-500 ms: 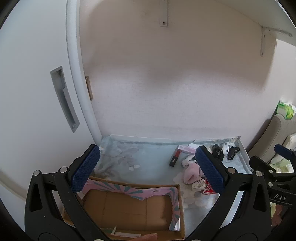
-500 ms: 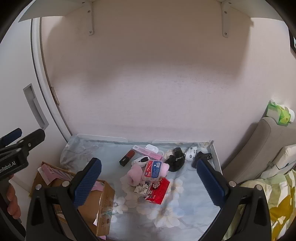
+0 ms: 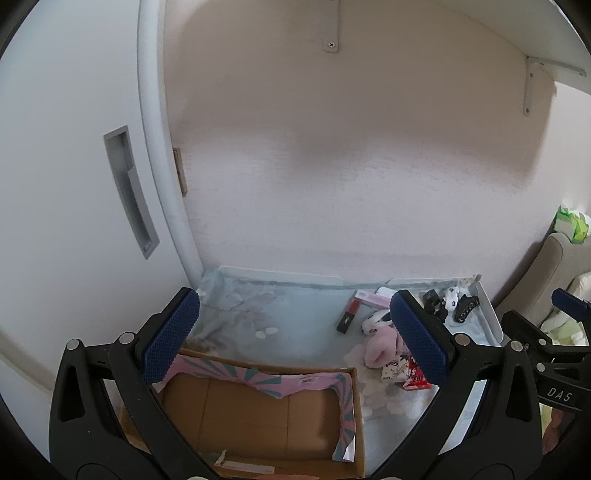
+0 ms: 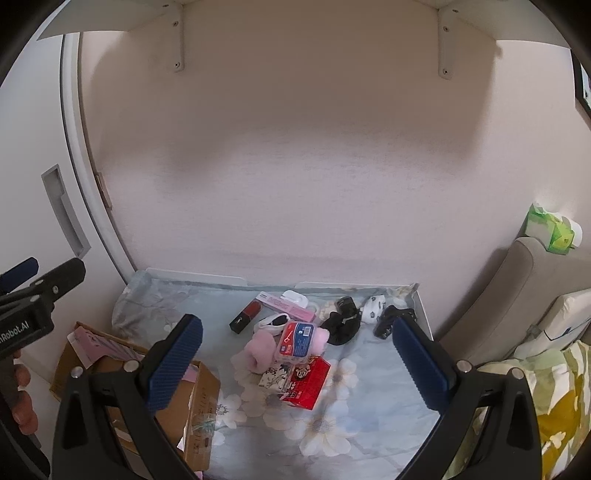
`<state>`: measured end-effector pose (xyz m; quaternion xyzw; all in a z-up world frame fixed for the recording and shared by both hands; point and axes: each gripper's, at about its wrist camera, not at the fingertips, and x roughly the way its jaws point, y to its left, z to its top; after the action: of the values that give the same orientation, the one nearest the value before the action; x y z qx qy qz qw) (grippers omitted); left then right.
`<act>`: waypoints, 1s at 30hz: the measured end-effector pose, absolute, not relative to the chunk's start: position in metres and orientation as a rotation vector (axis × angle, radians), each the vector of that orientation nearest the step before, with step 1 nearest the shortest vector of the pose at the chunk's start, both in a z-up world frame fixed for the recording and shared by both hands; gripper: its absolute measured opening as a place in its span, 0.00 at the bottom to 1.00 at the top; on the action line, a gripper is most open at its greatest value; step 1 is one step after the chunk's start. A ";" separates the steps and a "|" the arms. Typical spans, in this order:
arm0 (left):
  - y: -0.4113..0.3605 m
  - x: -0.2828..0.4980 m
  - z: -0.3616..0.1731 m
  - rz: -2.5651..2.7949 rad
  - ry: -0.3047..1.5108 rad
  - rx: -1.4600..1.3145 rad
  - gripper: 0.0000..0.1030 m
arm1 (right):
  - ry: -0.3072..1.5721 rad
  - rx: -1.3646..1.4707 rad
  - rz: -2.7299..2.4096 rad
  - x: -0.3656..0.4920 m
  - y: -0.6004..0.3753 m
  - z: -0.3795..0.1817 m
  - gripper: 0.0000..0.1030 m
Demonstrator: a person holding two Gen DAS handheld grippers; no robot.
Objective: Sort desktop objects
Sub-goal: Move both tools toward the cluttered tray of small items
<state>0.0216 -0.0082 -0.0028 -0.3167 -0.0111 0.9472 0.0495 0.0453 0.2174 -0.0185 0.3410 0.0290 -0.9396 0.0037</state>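
A pile of small objects lies on the floral cloth (image 4: 332, 424): a pink fluffy scrunchie (image 4: 258, 350), a clear floss box (image 4: 297, 339), a red packet (image 4: 308, 384), a black and red lipstick (image 4: 244, 316), a pink flat box (image 4: 286, 304), a black scrunchie (image 4: 341, 325) and a black hair clip (image 4: 388, 321). An open cardboard box (image 3: 258, 410) stands at the left. My left gripper (image 3: 295, 336) is open and empty above the box. My right gripper (image 4: 295, 362) is open and empty above the pile.
The desk meets a pale wall at the back and a white door (image 3: 74, 184) at the left. A beige headboard (image 4: 524, 288) with a green tissue pack (image 4: 550, 229) and bedding (image 4: 554, 406) lies to the right. A shelf (image 4: 295, 14) hangs overhead.
Both grippers have shifted only slightly; the objects lie as before.
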 end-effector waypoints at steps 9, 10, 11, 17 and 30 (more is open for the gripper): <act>-0.002 0.020 -0.007 2.807 -0.036 -0.980 1.00 | -0.020 1.105 -2.936 0.042 0.247 -0.018 1.00; 0.000 0.019 -0.007 2.799 -0.025 -0.986 1.00 | -0.045 1.107 -2.924 0.042 0.250 -0.018 1.00; 0.002 0.019 -0.008 2.801 -0.014 -0.987 1.00 | -0.054 1.106 -2.920 0.041 0.253 -0.017 1.00; 0.016 0.019 -0.008 2.770 0.037 -0.972 1.00 | -0.043 1.081 -2.921 0.037 0.277 -0.008 1.00; 0.092 -0.013 -0.073 2.599 0.194 -1.136 1.00 | -0.090 1.237 -2.846 0.018 0.348 -0.045 1.00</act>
<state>-0.0127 0.0920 -0.0730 -0.3950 0.0674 0.9040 0.1488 0.0181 0.3477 -0.0448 0.3982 -0.0291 -0.9166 0.0185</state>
